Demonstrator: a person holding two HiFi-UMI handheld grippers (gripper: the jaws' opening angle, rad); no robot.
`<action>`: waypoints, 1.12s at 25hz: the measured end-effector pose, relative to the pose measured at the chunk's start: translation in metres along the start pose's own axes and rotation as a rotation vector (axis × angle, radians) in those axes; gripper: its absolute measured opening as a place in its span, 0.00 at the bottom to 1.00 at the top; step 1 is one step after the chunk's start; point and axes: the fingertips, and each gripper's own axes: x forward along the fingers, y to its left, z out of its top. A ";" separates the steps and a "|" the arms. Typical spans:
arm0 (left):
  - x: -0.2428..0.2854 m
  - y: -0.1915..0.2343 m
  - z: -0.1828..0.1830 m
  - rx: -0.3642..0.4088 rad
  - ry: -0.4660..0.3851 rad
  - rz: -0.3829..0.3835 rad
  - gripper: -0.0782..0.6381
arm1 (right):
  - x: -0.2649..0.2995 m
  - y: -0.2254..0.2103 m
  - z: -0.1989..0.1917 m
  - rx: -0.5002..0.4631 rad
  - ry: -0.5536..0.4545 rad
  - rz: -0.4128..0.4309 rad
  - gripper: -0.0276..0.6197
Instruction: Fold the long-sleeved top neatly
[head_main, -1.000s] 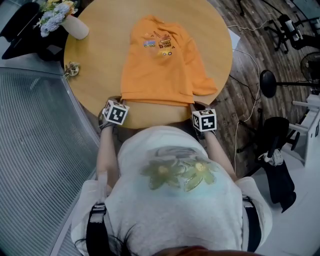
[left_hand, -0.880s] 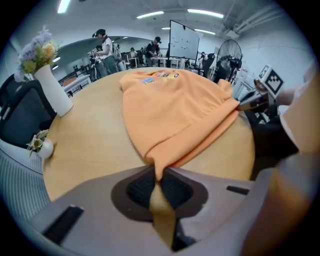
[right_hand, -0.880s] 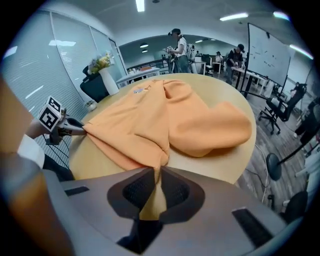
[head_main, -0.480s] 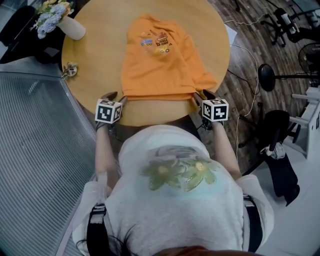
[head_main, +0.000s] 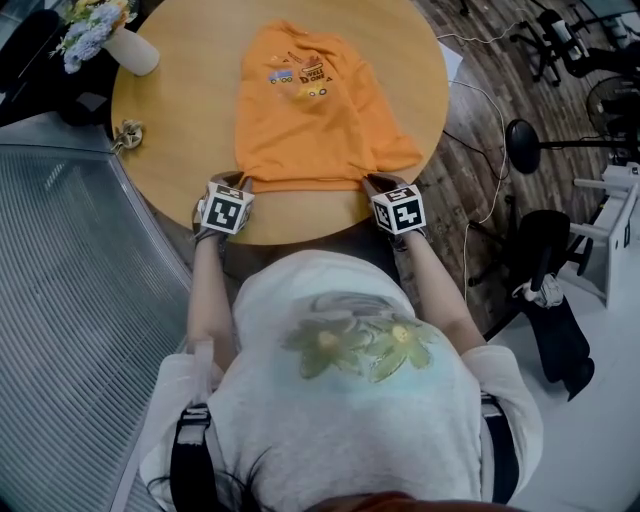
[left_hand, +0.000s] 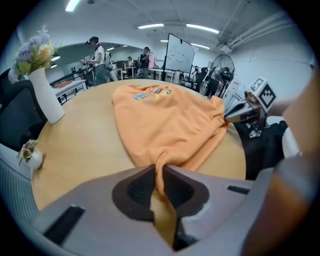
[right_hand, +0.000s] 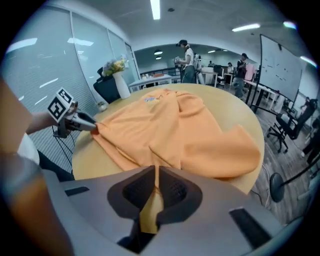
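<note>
Lying flat on the round table (head_main: 180, 120) in the head view, the orange long-sleeved top (head_main: 305, 120) has its near hem by the table's edge, with the left claw (head_main: 240, 182) and right claw (head_main: 373, 182) at its two corners.

The left gripper view shows that claw's jaws closing, with a bunch of hem pinched between them.

The right gripper view shows that claw's jaws closing too, with a thin fold of hem clamped between them.

The top (head_main: 310, 130) is plain orange with a small multicoloured chest print; my desk (head_main: 190, 120) is pale wood; the vase (head_main: 135, 55) white; my shirt (head_main: 350, 420) white, flowered yellow-green.
</note>
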 end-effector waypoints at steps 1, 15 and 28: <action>-0.005 0.000 0.003 -0.008 -0.019 0.002 0.17 | 0.001 0.004 -0.002 -0.024 0.009 0.009 0.10; -0.045 -0.001 0.007 -0.040 0.026 -0.171 0.35 | -0.026 0.011 0.031 -0.017 0.034 0.255 0.29; 0.031 0.155 0.163 -0.107 -0.103 0.009 0.35 | 0.053 -0.132 0.195 0.100 -0.119 0.005 0.30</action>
